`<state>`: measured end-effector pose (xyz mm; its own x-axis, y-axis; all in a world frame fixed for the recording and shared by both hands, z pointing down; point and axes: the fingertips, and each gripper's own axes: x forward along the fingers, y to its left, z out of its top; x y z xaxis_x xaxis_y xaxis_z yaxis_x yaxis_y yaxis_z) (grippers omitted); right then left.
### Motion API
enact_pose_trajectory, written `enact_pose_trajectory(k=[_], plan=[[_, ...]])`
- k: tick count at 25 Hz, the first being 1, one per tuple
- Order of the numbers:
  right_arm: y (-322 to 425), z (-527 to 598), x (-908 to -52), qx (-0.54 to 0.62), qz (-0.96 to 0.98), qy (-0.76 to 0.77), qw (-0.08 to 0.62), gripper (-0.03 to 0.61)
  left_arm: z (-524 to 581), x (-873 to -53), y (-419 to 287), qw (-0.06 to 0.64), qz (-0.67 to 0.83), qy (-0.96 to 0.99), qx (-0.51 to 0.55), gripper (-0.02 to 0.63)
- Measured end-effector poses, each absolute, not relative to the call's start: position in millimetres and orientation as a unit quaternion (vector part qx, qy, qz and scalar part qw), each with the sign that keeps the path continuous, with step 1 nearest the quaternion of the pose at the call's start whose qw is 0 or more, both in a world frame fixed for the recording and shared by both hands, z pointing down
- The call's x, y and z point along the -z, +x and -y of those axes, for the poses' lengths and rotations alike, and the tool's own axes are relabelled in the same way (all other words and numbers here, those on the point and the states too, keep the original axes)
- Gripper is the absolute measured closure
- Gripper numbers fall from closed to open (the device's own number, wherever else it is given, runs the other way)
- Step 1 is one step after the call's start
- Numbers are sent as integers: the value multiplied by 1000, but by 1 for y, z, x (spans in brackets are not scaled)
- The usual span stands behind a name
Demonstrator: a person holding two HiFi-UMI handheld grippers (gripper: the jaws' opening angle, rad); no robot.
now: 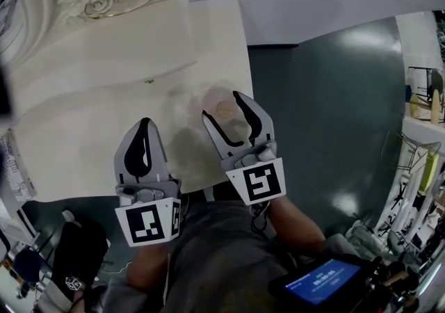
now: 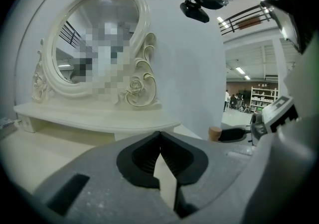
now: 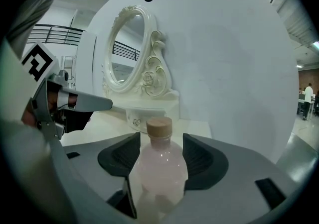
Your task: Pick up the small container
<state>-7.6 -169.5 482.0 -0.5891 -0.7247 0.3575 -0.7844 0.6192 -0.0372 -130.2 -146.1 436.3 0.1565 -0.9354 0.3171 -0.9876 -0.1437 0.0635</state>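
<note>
Right gripper (image 3: pixel 160 141) hovering low over cream dressing-table top (image 1: pixel 83 138), jaws standing wide apart, bracketing small pink bottle with cork stopper (image 3: pixel 160 166). Pads not appearing to press on it. Bottle standing upright near table's right edge, ornate oval mirror (image 3: pixel 124 54) behind it. Left gripper (image 2: pixel 160 137) waiting alongside, jaws together, holding nothing. Risk: smooth rounded belly probably slipping or squirting forward if pads are closing off-centre. Stray nudge could be tipping bottle toward edge.
</note>
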Motion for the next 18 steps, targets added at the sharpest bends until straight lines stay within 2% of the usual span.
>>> enact_pose_trajectory(k=[18], plan=[[-7,170,-484,-93,873,452,158,333,148,-444,-139,137,637,751,-104,598]])
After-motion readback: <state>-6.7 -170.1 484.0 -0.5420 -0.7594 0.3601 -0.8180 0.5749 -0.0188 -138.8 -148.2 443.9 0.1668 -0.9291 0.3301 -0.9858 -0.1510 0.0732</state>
